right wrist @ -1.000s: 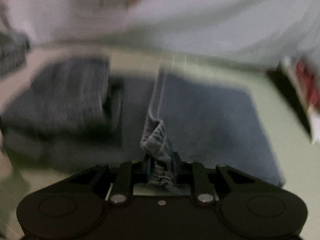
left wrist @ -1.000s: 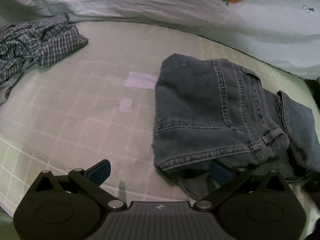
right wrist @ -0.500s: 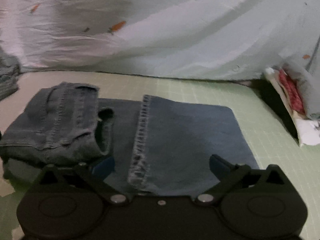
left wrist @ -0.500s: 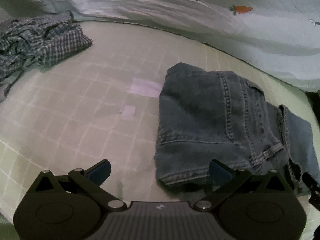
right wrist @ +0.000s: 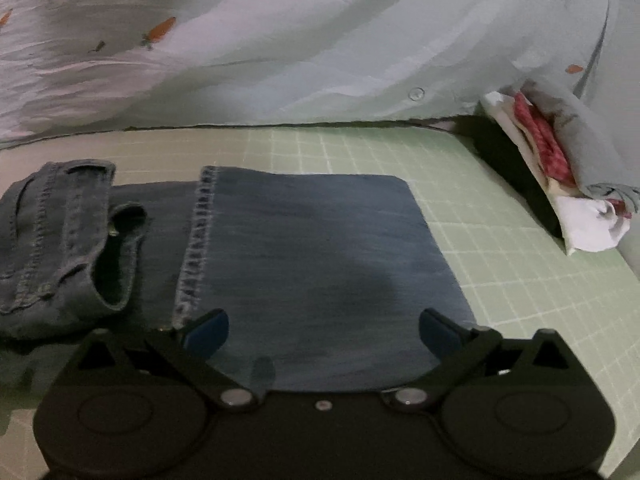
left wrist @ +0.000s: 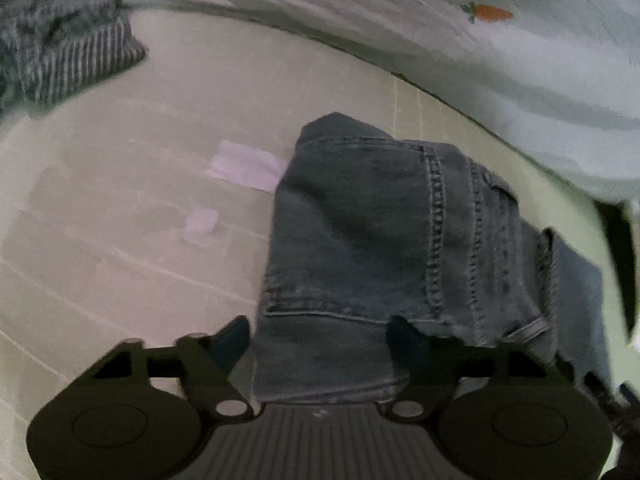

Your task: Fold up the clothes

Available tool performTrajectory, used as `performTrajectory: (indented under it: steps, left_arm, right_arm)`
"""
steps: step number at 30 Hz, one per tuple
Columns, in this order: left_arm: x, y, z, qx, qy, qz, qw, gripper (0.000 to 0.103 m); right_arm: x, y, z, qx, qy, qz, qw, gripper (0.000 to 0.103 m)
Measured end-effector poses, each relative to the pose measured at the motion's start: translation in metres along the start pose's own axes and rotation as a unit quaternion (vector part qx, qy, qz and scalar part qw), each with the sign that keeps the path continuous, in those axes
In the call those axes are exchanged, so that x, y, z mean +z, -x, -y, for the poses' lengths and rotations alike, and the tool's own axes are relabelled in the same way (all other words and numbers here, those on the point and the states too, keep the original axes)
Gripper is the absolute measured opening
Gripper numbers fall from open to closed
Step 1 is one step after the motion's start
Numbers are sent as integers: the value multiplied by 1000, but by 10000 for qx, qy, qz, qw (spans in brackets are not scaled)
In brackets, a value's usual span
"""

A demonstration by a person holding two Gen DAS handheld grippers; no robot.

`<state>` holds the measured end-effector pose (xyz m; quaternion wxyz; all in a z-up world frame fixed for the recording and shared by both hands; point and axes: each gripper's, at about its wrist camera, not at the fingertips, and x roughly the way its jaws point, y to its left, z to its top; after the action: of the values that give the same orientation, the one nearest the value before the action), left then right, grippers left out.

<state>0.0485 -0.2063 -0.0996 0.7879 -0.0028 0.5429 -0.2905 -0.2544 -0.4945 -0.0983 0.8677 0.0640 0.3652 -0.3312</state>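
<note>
Left wrist view: a pale green gridded mat backed by carrot-print bedding. The left gripper, previously spread wide, is closing around the near waistband of the folded blue denim jeans.

Right wrist view: the right gripper (just released) gapes empty over the jeans' flat leg panel.

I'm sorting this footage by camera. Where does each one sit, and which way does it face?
Left wrist: on the left hand-held gripper, looking down at the folded blue denim jeans on the pale green grid mat; its closing jaws straddle the denim edge.
Right wrist: on the right hand-held gripper, facing the jeans' flat leg and the white carrot-print quilt; jaws open.
Shared: jeans, mat, quilt.
</note>
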Motion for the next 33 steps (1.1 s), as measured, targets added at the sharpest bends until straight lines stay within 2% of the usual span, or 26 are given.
performTrajectory:
  steps: [1,3,6,10,13,19,24,27,30,32,33]
  left_arm:
    - [0,0,0,-65,35,6,10000,62]
    - [0,0,0,-196,107,18,9997,39]
    - [1,10,8,-330,250,221,9989,29]
    - [2,33,39,-477,20,672,9966,24]
    - [3,51,72,-788,-259,936,9921,23]
    - [-3,56,158,-1379,-1111,985,9793,22]
    - [-23,28,231,-1656,-1959,578,9648,22]
    - [-35,-14,266,-1837,-2293,-226,9556,22]
    - [-44,-54,287,-1728,-2334,-928,9524,23]
    - [-44,-59,294,-1638,-2454,-1031,9499,24]
    - [-41,-53,293,-1689,-2493,-899,9493,31]
  right_arm:
    - [0,-1,3,-16,-18,-22,10000,103]
    - [0,-4,9,-45,-46,-73,10000,103]
    - [0,-9,18,-103,-91,-127,9998,103]
    - [-1,-15,36,-164,-206,-203,9994,103]
    - [-2,-19,54,-198,-325,-239,9990,103]
    - [-4,-27,96,-284,-548,-255,9978,103]
    - [-8,-32,134,-389,-772,-269,9959,103]
    - [-12,-35,153,-480,-890,-287,9945,103]
    - [-13,-38,168,-610,-1045,-285,9922,103]
    - [-10,-40,174,-615,-1188,-234,9907,103]
    - [-9,-40,177,-613,-1258,-205,9899,103]
